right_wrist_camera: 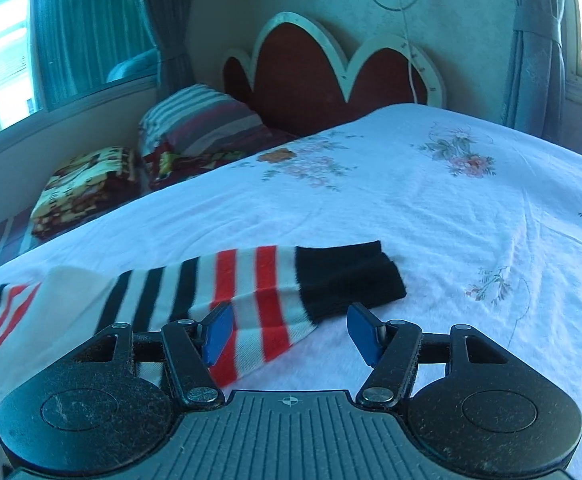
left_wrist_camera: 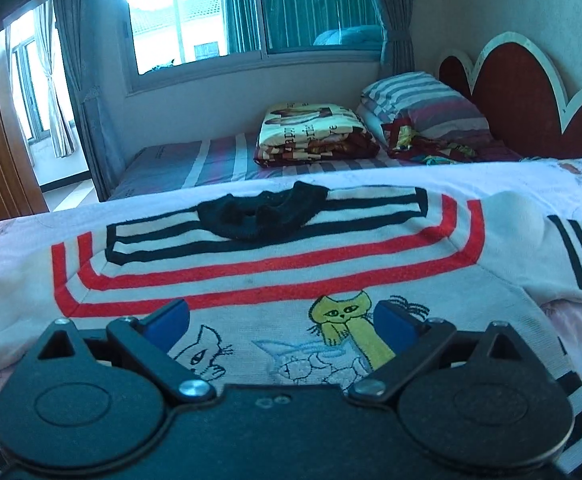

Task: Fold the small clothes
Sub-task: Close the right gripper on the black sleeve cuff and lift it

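Hovering over the small sweater [left_wrist_camera: 275,276], the left tool [left_wrist_camera: 281,326] stood wide open with nothing between its blue pads [left_wrist_camera: 169,324], just above the cat drawings [left_wrist_camera: 347,320] on the chest. The sweater lay flat, front up, on the floral sheet [right_wrist_camera: 431,208] of the bed, its black collar [left_wrist_camera: 259,216] at the far edge and red and black stripes ringing the yoke. Off to the sweater's side, the right tool [right_wrist_camera: 291,334] hung over the spread sleeve [right_wrist_camera: 251,292], its jaws partly open and gripping nothing; one pad sat over the red stripes, the other over bare sheet just beside the black cuff [right_wrist_camera: 349,276]. Beyond the sweater, a folded patterned blanket [left_wrist_camera: 315,136] and a striped pillow [left_wrist_camera: 419,104] lay on a striped mattress [left_wrist_camera: 195,164]. Farther still from the sweater stood the scalloped red headboard [right_wrist_camera: 323,76], with the curtained window [left_wrist_camera: 251,12] behind.
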`<state>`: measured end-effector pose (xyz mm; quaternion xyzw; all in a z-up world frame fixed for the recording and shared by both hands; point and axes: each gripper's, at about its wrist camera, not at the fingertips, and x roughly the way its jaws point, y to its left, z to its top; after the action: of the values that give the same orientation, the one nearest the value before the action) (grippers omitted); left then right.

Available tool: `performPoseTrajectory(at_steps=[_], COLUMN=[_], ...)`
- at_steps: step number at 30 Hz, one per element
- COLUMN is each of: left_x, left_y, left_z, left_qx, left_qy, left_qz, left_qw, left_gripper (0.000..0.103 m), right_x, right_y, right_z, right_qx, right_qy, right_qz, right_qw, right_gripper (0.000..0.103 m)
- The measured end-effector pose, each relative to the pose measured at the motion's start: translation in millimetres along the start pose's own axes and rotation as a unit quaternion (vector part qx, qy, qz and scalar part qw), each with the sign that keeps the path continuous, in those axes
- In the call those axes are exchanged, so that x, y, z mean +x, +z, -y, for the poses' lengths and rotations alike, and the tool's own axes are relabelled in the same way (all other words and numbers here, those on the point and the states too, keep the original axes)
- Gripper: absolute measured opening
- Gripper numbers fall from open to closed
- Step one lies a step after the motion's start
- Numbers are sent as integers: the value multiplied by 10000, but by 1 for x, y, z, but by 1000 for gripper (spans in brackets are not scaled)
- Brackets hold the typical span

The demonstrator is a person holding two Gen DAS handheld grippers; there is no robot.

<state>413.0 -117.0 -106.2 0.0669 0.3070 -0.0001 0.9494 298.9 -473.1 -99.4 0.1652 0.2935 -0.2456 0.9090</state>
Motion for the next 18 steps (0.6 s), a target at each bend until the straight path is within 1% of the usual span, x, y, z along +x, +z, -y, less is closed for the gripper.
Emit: performPoseTrajectory(at_steps=[2,9,12,15,16,17,18], left_x=[7,23,28,33,34,35,36], left_y=[-2,-5,-4,-5,-5,-6,-6], left_z=[1,4,6,0,-2,-6,-9], left_qx=[44,76,176,173,179,177,164], left_qy=[6,-6,-1,-1,15,49,71], left_qz=[-34,-172,-185,-218,-223,-247,-274], left_qw=[10000,9998,9997,9996,9996,9995,9995], left_gripper=[98,98,98,98,98,98,98], right_x=[10,31,38,43,46,47,48], right_y=[1,-4,-4,0,1,2,2], right_z=[8,35,38,36,36,35,34], right_qx=[140,655,675,609,590,570,541], right_qy=[-15,15,24,43,74,111,143], right_qz=[-75,-348,-305,-274,-271,-266,-264], right_qw=[9999,9972,9973,9978,9979,9980,9981], right_gripper=[53,51,48,37,29,20,16])
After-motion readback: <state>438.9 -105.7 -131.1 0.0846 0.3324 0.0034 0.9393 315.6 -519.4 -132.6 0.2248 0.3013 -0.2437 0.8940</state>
